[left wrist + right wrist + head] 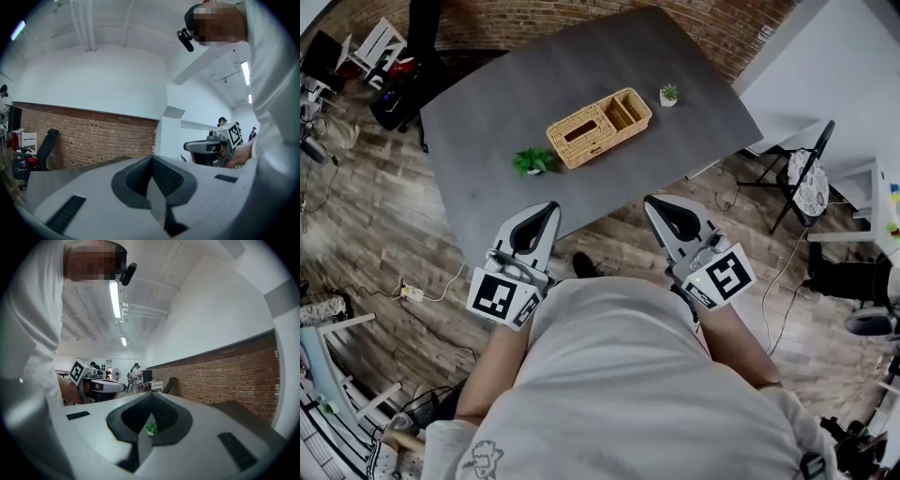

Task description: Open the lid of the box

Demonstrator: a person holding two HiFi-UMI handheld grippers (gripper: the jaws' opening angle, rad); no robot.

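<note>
A wicker box (598,128) lies on the grey table (487,122); its left part is covered by a slotted lid and its right part shows open compartments. Both grippers are held close to my body, short of the table's near edge and well away from the box. My left gripper (551,206) is shut with nothing in it; in the left gripper view its jaws (151,158) meet at the tips. My right gripper (652,201) is likewise shut and empty, and its jaws (151,397) point toward a small potted plant (151,428).
A leafy green plant (534,161) sits left of the box and a small potted plant (668,95) right of it. A black folding chair (806,178) stands at the right. A power strip (412,293) and cables lie on the wooden floor at the left. A brick wall (712,28) runs behind the table.
</note>
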